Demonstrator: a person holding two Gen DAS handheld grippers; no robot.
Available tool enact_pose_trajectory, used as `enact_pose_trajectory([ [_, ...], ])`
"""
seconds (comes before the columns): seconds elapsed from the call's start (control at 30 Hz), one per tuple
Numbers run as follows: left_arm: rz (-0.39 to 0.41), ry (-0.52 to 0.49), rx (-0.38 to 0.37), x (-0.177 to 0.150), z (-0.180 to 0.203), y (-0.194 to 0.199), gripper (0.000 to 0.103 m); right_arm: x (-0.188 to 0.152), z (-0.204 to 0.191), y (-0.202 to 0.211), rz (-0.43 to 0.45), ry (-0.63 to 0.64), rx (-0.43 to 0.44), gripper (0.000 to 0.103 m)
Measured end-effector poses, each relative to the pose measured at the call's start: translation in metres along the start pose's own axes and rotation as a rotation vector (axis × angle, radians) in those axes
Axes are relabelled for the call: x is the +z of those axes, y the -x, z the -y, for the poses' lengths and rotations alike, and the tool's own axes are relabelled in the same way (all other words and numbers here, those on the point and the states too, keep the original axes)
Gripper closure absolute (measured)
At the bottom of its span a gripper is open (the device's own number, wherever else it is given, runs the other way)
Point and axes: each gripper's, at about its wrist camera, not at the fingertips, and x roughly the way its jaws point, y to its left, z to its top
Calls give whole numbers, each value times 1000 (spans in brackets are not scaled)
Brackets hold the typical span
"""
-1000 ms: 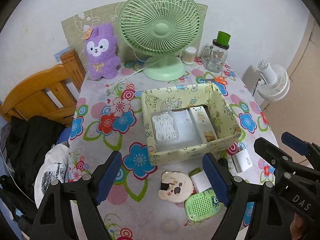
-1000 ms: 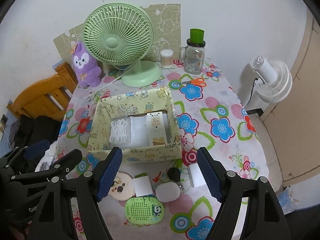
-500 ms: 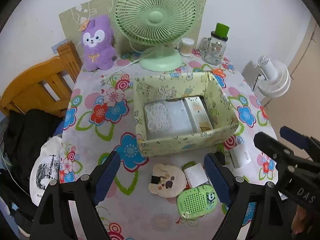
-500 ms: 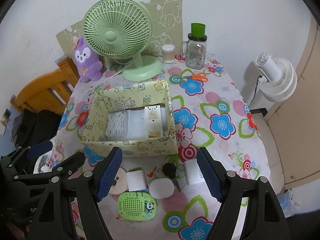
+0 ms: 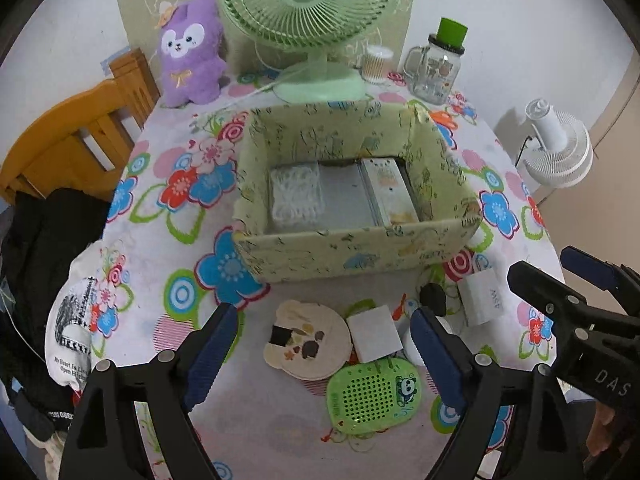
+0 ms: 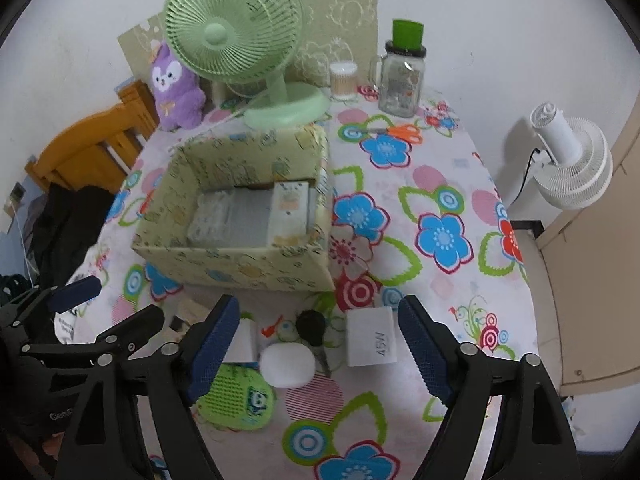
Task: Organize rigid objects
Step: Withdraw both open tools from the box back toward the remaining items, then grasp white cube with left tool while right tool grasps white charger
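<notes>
Now both views sit lower over the tabletop [image 5: 160, 216] than a second ago: the patterned box [image 5: 352, 256] fills more of each picture, and the green desk fan [image 5: 310, 8] behind the box has slid toward the top edge. Nothing on the flowered cloth has shifted relative to the box.

Left tool [image 5: 320, 354]: jaws opening, wider than a second ago, nothing between the pads. It hangs over the small things in front of the box: round bear-shaped piece [image 5: 308, 340], white square block [image 5: 374, 338], green perforated device [image 5: 374, 394] with a panda sticker.

Right tool [image 6: 318, 346]: jaws opening likewise, empty. Below it, in front of the box, lie a black key fob [image 6: 310, 328], a white rounded case [image 6: 288, 364] and a white charger [image 6: 372, 342].

Inside the box: a white coiled cable in a clear bag on the left, a flat grey pack in the middle, a printed white carton on the right.

Writing legible: "45W" on the charger. "DAS" on the right tool's body, seen from the left wrist. "My Heart Is" on white fabric [image 5: 72, 340] left of the box, beyond the tabletop edge; the rest is unreadable.
</notes>
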Motion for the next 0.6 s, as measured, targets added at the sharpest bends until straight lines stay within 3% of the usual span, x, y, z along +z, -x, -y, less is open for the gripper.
enact_pose_trajectory([
  [0.6, -96, 21, 37, -14, 25, -46, 14, -14, 32, -43, -71, 23, -6, 19],
])
